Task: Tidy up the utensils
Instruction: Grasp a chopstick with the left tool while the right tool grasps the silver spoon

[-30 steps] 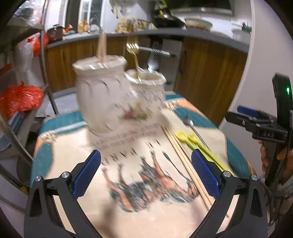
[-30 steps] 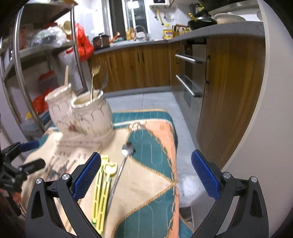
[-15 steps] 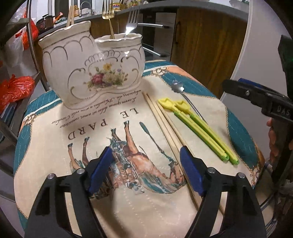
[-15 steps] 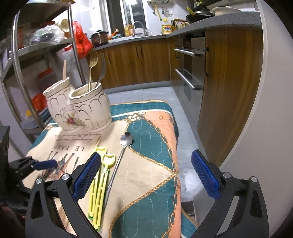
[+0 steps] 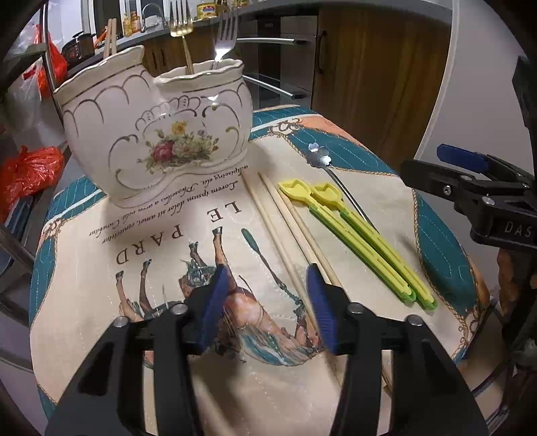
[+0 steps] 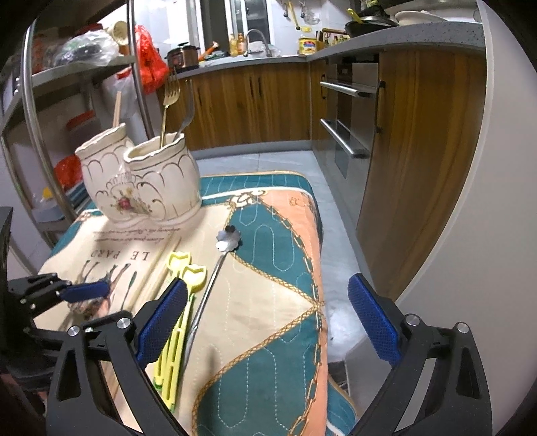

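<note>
The tabletop (image 5: 439, 241) is covered by a quilted cloth with a teal and peach border and a printed horse motif marked "LE PARD".

At the far left of the cloth stands the ceramic utensil holder (image 5: 157, 134), a cream two-compartment vessel with gold trim and a floral decal. Its left compartment contains a pair of wooden chopsticks standing upright (image 5: 110, 37). Its right compartment contains a gold fork (image 5: 181, 30) and a silver fork (image 5: 225, 33), both tines up.

The left hand-held gripper (image 5: 266, 302) is positioned low over the near part of the cloth. Its blue pads are set at a narrow gap and hold nothing. The right pad sits just beside the near ends of the loose chopsticks; contact cannot be confirmed.

The right hand-held gripper (image 6: 266, 318) is positioned at the right edge of the tabletop. Its pads are spread wide and hold nothing. In the right wrist view, its left pad lies over the yellow utensils.

The loose chopsticks (image 5: 285, 228), a wooden pair, lie flat on the cloth, running from just in front of the holder toward the left gripper.

Two yellow-green plastic utensils (image 5: 355, 234) lie side by side, parallel to the chopsticks and to their right.

A silver spoon (image 6: 214, 271) with a flower-shaped bowl lies to the right of the yellow utensils, bowl toward the holder.
</note>
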{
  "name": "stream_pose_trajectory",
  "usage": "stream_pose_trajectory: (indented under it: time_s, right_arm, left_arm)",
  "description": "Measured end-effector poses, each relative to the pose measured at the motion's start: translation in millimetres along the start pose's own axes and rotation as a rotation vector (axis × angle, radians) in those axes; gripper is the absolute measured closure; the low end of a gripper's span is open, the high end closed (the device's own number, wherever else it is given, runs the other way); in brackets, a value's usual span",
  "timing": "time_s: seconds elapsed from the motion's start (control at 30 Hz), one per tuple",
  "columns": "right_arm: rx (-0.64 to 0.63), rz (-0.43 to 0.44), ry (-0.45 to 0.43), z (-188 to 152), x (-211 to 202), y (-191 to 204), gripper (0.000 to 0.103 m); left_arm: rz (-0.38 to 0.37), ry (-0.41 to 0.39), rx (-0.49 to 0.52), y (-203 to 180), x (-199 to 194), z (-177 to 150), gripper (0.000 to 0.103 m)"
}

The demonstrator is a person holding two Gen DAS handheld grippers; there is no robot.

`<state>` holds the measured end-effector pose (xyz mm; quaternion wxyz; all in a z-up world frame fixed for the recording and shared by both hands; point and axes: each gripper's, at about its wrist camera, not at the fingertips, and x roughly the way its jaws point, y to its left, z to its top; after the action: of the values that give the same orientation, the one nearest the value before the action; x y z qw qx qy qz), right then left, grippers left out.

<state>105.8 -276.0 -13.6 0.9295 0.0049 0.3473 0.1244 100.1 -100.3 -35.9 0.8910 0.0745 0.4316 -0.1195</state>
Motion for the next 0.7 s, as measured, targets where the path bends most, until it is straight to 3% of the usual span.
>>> stream_pose_trajectory:
  time_s: [0.13,0.33,0.7]
  right_arm:
    - [-0.023,0.007,0.038,6,15,8,0.028]
    - [-0.067,0.017,0.092,26,46,18,0.051]
    - [-0.091,0.127,0.184,48,87,22,0.070]
  left_arm:
    - [-0.022,-0.001,0.028,-1,0,4,0.093]
    - [-0.058,0.023,0.054,14,-5,4,0.098]
    - [-0.037,0.045,0.035,56,-33,-16,0.098]
